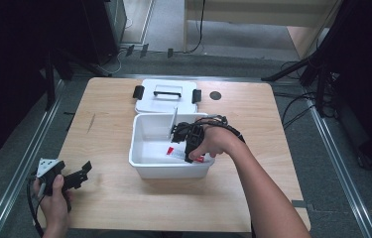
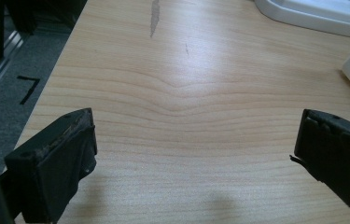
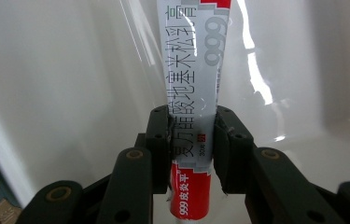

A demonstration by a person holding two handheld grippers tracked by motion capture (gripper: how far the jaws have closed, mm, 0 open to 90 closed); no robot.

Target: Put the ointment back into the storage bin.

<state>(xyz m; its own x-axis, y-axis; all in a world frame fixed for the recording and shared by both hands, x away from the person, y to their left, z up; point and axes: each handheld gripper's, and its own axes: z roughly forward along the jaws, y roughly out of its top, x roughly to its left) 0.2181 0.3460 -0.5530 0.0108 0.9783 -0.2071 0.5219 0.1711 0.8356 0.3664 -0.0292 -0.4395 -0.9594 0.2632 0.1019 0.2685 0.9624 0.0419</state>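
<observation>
A white plastic bin (image 1: pixel 141 148) stands mid-table. My right gripper (image 1: pixel 189 153) reaches down into it and is shut on a white and red ointment tube (image 3: pixel 193 74), which lies along the bin's white floor (image 3: pixel 70 93). The tube (image 1: pixel 178 153) shows as a red and white strip under the hand in the high view. My left gripper (image 1: pixel 77 174) hangs over the table's near left corner, its jaws wide apart. Bare wood (image 2: pixel 186 121) lies between its fingers (image 2: pixel 56 163).
The bin's white lid (image 1: pixel 166 101) with a black handle and two black latches lies flat just behind the bin. A dark round hole (image 1: pixel 216 95) marks the table at the back right. The table's left edge (image 2: pixel 46 84) drops to grey floor.
</observation>
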